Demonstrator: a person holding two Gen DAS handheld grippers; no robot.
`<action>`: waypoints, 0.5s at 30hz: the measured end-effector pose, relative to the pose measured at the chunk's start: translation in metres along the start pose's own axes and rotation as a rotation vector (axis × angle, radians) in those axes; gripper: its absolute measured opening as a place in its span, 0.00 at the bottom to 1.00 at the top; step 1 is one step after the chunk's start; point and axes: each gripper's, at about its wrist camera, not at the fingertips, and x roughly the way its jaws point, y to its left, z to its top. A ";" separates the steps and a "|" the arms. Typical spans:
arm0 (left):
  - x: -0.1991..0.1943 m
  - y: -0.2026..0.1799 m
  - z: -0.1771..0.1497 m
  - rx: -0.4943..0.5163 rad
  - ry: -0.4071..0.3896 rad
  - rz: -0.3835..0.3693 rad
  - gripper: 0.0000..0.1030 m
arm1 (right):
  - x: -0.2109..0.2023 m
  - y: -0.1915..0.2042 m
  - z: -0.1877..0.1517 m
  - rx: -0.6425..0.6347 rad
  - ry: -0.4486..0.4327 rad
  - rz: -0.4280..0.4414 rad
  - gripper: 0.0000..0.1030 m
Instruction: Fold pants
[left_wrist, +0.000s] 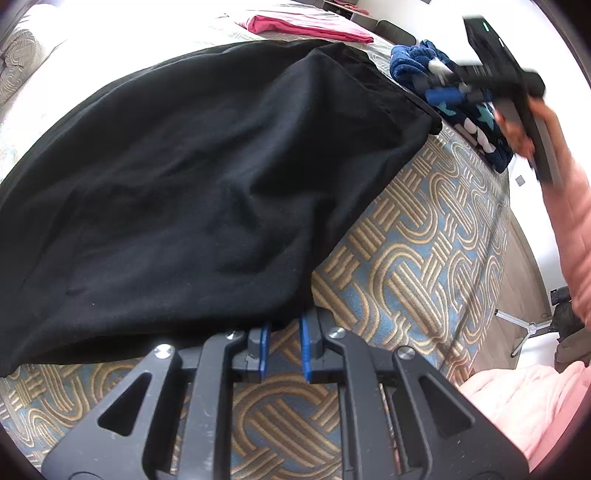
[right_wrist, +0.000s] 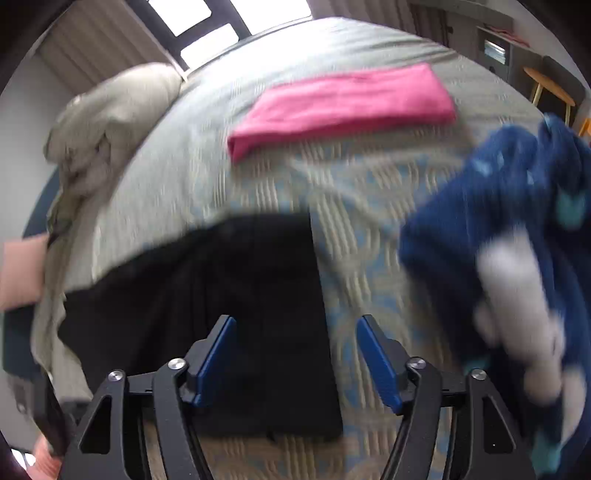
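Black pants (left_wrist: 192, 177) lie spread over the patterned bedspread (left_wrist: 424, 266). My left gripper (left_wrist: 284, 332) has its blue pads a small gap apart at the pants' near edge, and the cloth edge hides its tips; whether it pinches the cloth does not show. My right gripper (right_wrist: 295, 332) is open and empty, hovering above the pants' far corner (right_wrist: 258, 314). It also shows in the left wrist view (left_wrist: 454, 94), blurred, held in a hand above the bed's right side.
A folded pink garment (right_wrist: 343, 107) lies further up the bed. A crumpled navy patterned garment (right_wrist: 517, 258) lies at the right. A beige pillow (right_wrist: 110, 122) is at the left. The bed's edge and wooden floor (left_wrist: 517, 280) are at the right.
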 end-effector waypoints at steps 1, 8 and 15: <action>0.000 0.000 -0.001 0.000 0.000 -0.002 0.13 | 0.004 0.000 -0.012 0.005 0.021 -0.009 0.68; -0.004 -0.003 -0.002 0.053 -0.012 0.005 0.14 | 0.012 0.001 -0.038 0.102 0.037 -0.160 0.30; -0.008 0.001 -0.009 0.047 -0.027 -0.011 0.18 | 0.010 -0.016 -0.039 0.202 0.128 -0.123 0.52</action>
